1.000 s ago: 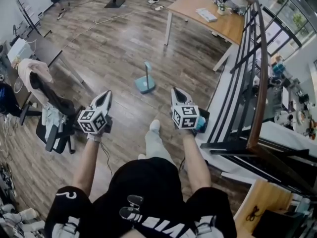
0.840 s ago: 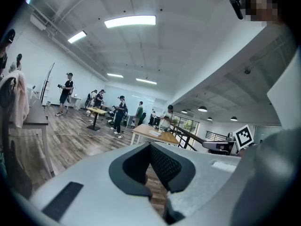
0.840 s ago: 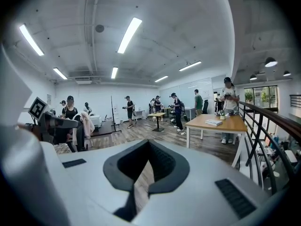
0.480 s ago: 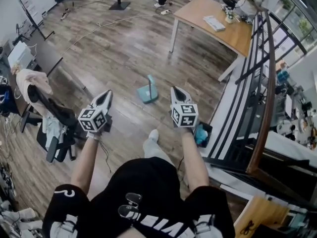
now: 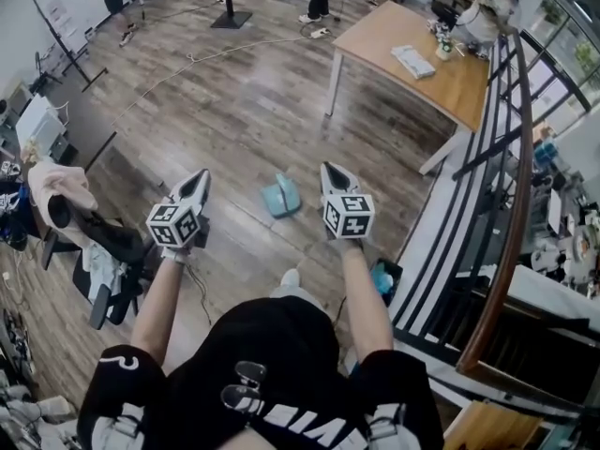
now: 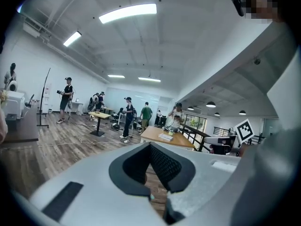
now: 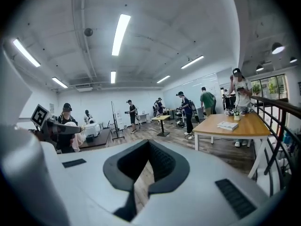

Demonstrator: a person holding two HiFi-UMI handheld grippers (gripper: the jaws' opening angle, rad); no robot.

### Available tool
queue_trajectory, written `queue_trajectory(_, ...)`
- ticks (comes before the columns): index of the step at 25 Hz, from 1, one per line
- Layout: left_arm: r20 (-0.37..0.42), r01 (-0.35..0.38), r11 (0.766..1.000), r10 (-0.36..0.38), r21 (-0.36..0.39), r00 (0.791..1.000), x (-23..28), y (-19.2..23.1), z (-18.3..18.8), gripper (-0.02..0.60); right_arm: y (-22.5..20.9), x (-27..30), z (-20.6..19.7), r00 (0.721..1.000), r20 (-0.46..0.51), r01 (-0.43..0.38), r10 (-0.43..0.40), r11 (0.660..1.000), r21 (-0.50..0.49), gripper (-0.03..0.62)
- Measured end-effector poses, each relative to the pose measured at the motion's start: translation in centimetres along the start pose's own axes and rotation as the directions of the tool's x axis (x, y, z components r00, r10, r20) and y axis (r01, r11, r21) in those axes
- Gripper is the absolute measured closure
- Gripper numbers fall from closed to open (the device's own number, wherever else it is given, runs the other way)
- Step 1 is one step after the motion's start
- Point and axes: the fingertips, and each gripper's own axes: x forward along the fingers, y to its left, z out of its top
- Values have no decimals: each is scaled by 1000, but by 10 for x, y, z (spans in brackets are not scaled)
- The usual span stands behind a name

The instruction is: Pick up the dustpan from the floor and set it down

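Observation:
The teal dustpan (image 5: pixel 281 196) stands on the wooden floor with its handle upright, seen only in the head view. It lies ahead of me, between my two grippers and below their level. My left gripper (image 5: pixel 202 178) is held out at its left, shut, with nothing in it. At the dustpan's right my right gripper (image 5: pixel 329 169) is also shut and holds nothing. In the left gripper view the left gripper (image 6: pixel 151 145) has its jaws together and points across the room. The right gripper view shows the right gripper (image 7: pixel 149 142) likewise. Neither gripper touches the dustpan.
A wooden table (image 5: pixel 412 59) stands ahead at the right, beside a dark stair railing (image 5: pixel 502 167). An office chair draped with clothes (image 5: pixel 89 237) is at my left. A small blue bin (image 5: pixel 382 280) sits by my right foot. Several people stand at the room's far end.
I have walked forward: the dustpan has come closer and now sits between the two grippers in the head view. Both grippers kept shut and moved forward together.

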Motion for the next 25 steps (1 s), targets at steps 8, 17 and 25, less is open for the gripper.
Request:
queue_trajectory(8,8,-13,1000,13,4,1000,50,1,8,583,-38,42,11,1000,4,-9,9,1000,9,599)
queue_trajectory(17,-14,-31,1000,31,-3,999,59,20,-1,583,-31,67,2,999,-17,-37,38,999,26,599)
queue_trajectory(25,-22,-5,1000,4,-25,1000,70,39,-11,583,-15,90,-2,999,-31,-42,43,999,16,599)
